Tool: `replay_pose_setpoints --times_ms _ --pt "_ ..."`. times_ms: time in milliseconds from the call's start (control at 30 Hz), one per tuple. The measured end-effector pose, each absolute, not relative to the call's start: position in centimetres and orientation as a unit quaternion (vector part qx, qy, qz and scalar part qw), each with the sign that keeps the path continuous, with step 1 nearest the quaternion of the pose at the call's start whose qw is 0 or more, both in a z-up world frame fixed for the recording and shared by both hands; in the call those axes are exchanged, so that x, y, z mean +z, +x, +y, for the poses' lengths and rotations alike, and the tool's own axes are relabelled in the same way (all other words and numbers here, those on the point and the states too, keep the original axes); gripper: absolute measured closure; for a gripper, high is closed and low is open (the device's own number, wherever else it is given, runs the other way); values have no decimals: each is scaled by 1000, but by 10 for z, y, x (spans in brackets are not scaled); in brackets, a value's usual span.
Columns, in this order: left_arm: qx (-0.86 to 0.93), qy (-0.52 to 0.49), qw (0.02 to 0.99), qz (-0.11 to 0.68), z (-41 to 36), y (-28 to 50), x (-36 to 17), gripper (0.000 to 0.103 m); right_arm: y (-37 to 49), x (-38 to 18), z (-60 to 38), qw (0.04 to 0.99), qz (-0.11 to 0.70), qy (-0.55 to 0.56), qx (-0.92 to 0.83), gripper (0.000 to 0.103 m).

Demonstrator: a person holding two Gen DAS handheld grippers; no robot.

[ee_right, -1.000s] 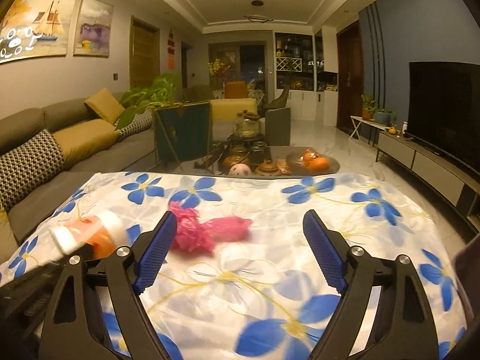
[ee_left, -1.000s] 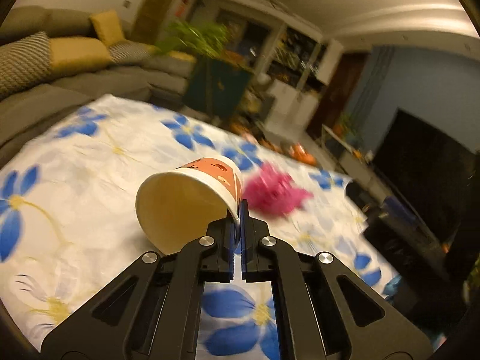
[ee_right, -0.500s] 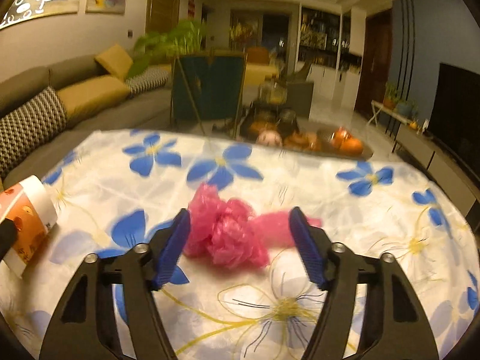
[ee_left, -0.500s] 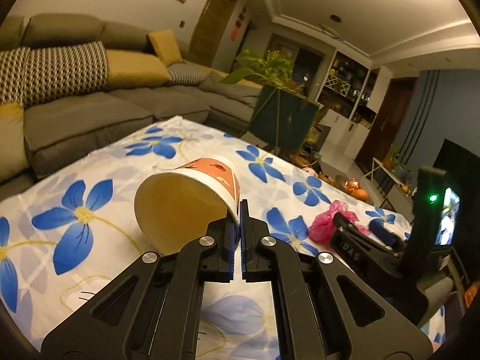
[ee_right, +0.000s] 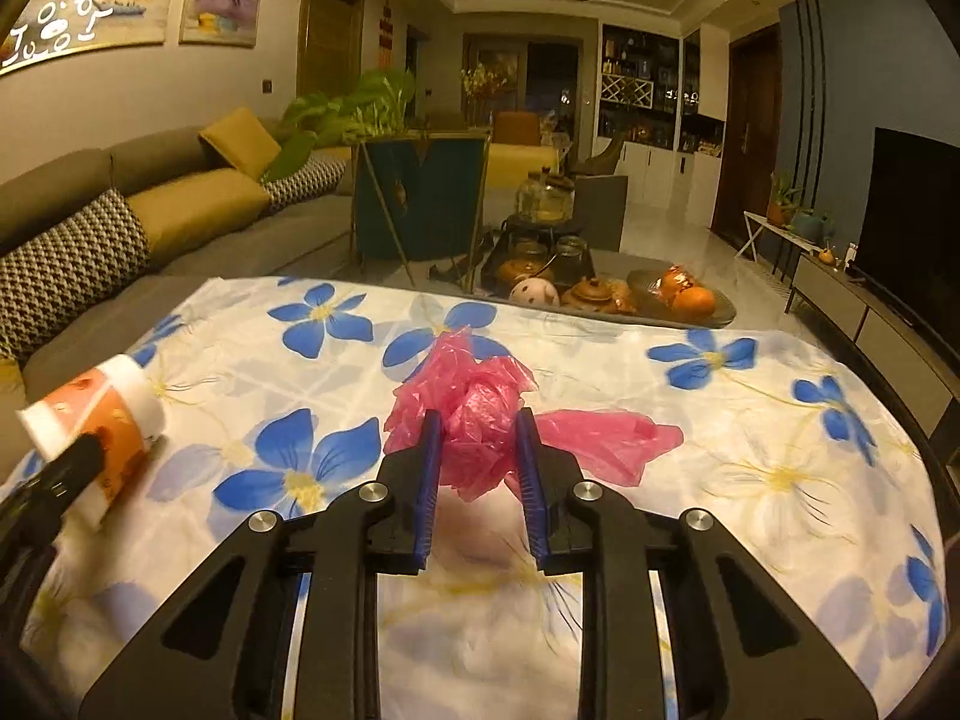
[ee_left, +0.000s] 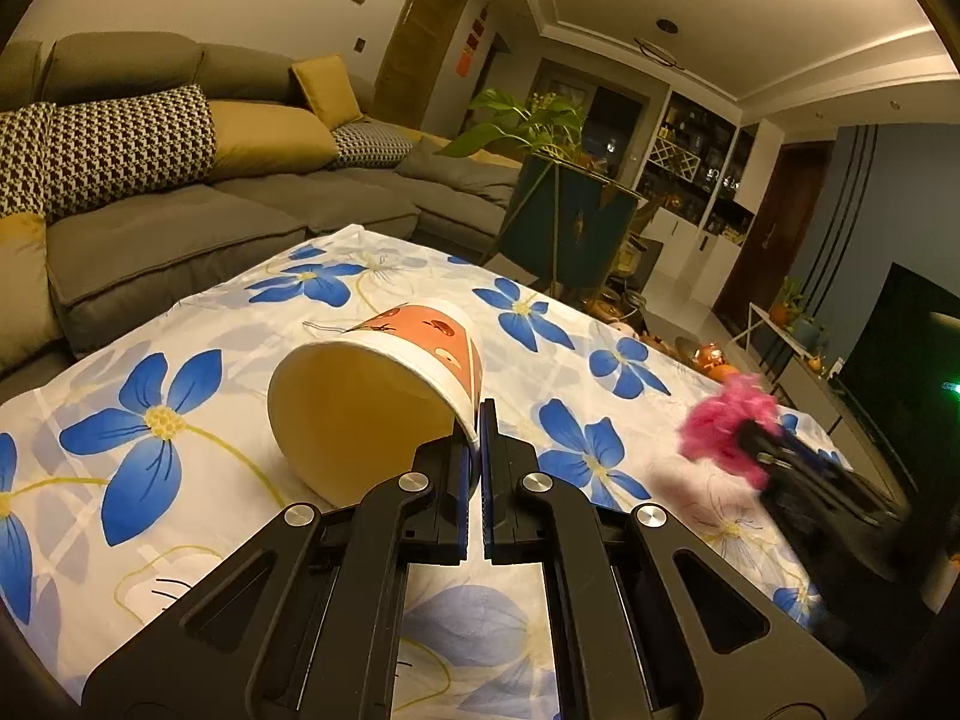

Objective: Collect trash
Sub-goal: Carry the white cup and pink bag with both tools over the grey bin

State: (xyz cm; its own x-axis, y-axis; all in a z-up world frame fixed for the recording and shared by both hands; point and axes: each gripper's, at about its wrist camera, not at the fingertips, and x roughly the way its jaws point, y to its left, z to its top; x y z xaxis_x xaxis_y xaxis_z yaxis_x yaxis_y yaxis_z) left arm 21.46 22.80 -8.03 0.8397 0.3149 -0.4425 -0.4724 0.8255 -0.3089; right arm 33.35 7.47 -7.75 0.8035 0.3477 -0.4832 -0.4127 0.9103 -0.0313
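Note:
An orange-and-white paper cup [ee_left: 372,402] is tipped on its side with its mouth toward the left wrist camera. My left gripper [ee_left: 478,420] is shut on the cup's rim. The same cup [ee_right: 99,420] shows at the left of the right wrist view. A crumpled pink plastic bag [ee_right: 480,414] lies on the flowered tablecloth [ee_right: 750,468]. My right gripper [ee_right: 477,426] has closed on the bag's crumpled middle, with one loose end spread out to the right. In the left wrist view the pink bag [ee_left: 720,432] is blurred, at the tip of the other gripper.
A grey sofa [ee_left: 180,222] with yellow and houndstooth cushions runs along the left. Beyond the table stand a dark green planter [ee_right: 420,204], a low tray of teapots and oranges [ee_right: 600,282], and a TV [ee_right: 912,210] on the right.
My right gripper has moved forward over the pink bag and its fingers have closed from wide open onto it. The left gripper stays shut on the cup's rim while its view swings.

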Motion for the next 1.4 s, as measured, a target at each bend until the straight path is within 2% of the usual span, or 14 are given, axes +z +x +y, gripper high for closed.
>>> replay_pose_setpoints --times_ms 467,933,1400 --pt "166 -185 947 205 182 194 -66 101 258 -53 -29 960 210 -51 175 78" --pt "36 -130 969 209 61 178 -43 101 192 -43 -147 977 174 -1 121 78" --pt "-96 -67 973 199 -72 179 -24 101 171 -38 -247 989 146 36 13 78"
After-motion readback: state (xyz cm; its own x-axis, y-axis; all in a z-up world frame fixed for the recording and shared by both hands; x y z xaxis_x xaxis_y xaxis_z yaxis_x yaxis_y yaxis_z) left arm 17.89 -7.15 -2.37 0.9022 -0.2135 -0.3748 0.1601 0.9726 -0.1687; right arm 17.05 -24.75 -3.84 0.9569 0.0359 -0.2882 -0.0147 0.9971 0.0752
